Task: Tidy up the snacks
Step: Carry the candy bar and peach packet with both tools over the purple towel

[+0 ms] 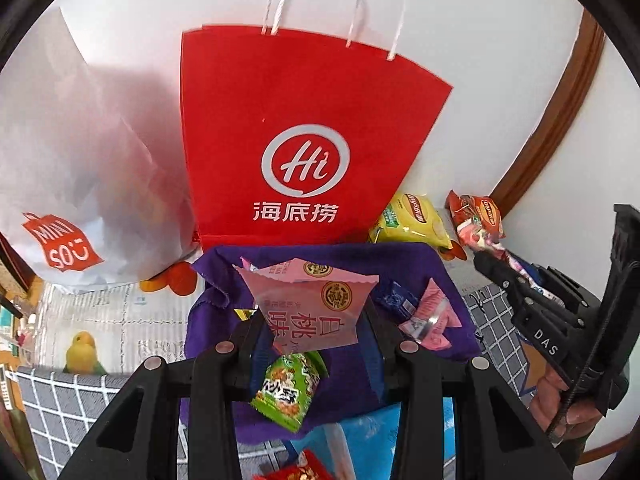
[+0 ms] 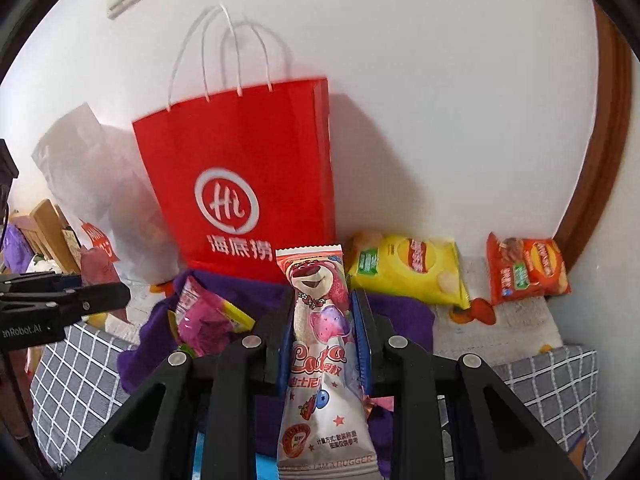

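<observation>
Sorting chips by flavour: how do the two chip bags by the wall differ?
The yellow chip bag is larger and lies nearer the red paper bag; the orange chip bag is smaller and sits further right, near the wooden frame. Both carry the same oval logo and lie untouched by either tool.

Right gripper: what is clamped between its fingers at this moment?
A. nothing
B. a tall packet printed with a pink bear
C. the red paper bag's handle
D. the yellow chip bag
B. In the right wrist view the right gripper has its fingers pressed on both sides of the upright pink bear packet, while the yellow chip bag lies by the wall.
</observation>
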A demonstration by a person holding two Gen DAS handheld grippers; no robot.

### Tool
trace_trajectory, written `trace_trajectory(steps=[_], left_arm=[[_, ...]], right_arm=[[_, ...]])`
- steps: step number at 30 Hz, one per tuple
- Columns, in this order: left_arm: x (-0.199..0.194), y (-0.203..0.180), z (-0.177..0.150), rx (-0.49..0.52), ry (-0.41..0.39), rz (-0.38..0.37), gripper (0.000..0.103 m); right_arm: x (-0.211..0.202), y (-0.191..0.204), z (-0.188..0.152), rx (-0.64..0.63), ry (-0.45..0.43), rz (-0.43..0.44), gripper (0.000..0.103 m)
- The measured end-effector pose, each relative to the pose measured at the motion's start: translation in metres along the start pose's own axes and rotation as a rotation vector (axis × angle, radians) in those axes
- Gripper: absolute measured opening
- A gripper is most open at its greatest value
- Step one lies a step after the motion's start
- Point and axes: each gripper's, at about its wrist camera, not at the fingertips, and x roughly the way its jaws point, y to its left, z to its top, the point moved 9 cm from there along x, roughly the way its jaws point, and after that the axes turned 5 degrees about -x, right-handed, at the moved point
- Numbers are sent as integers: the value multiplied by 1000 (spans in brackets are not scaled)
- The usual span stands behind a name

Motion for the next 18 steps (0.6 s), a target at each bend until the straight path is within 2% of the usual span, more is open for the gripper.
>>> trace_trajectory(steps=[9,18], left_arm=[[23,37,3,-81,38,-6,38],[31,45,0,-97,71,-7,38]], right_arm=[[30,-12,-16,9,59,8,26],[55,2,-36,-14,146,74,26]])
